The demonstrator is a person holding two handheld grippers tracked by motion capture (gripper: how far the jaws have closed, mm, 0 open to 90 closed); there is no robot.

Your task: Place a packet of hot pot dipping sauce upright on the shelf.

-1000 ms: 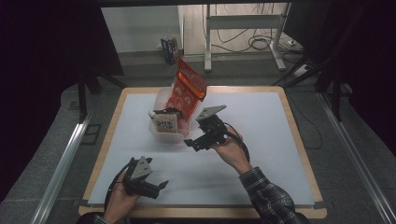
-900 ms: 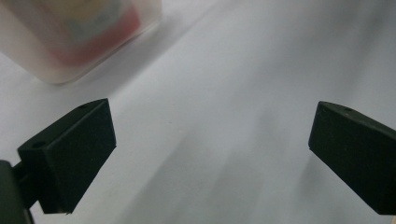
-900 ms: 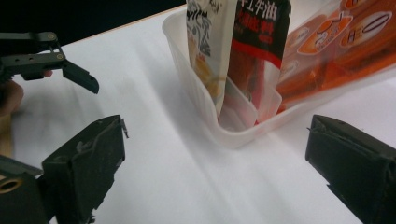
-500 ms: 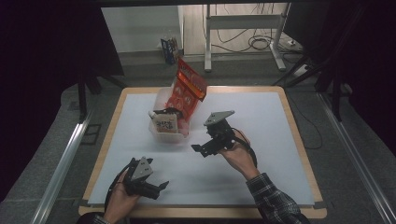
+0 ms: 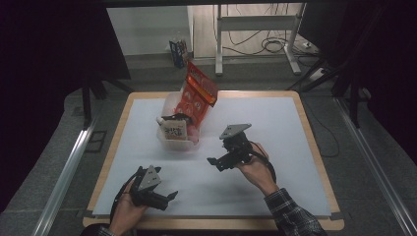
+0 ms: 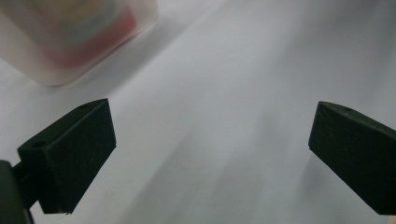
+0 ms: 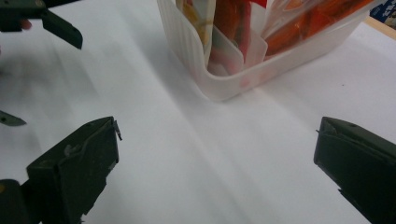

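Note:
A translucent white bin [image 5: 166, 139] stands left of the table's middle, holding snack packs. A tall red bag [image 5: 197, 92] sticks up out of it, and a beige packet [image 5: 174, 132] leans at its front. My right gripper [image 5: 215, 162] hovers to the right of the bin and just in front of it. Its jaws have just been opening and stand wide with nothing between them. In the right gripper view, the bin [image 7: 224, 88] lies ahead of that gripper [image 7: 215, 158]. My left gripper [image 5: 169, 196] rests near the front edge, open and empty [image 6: 210, 144], with the bin's corner [image 6: 70, 51] beyond.
A white sheet [image 5: 290, 123] covers the wood-edged table. On the floor behind the table stand a small carton [image 5: 179, 49] and a metal frame [image 5: 255, 34] with cables. A metal rail [image 5: 64, 172] runs along the table's left side.
My right hand has drawn back from the bin toward the near right and sunk a little. The left hand has stayed put.

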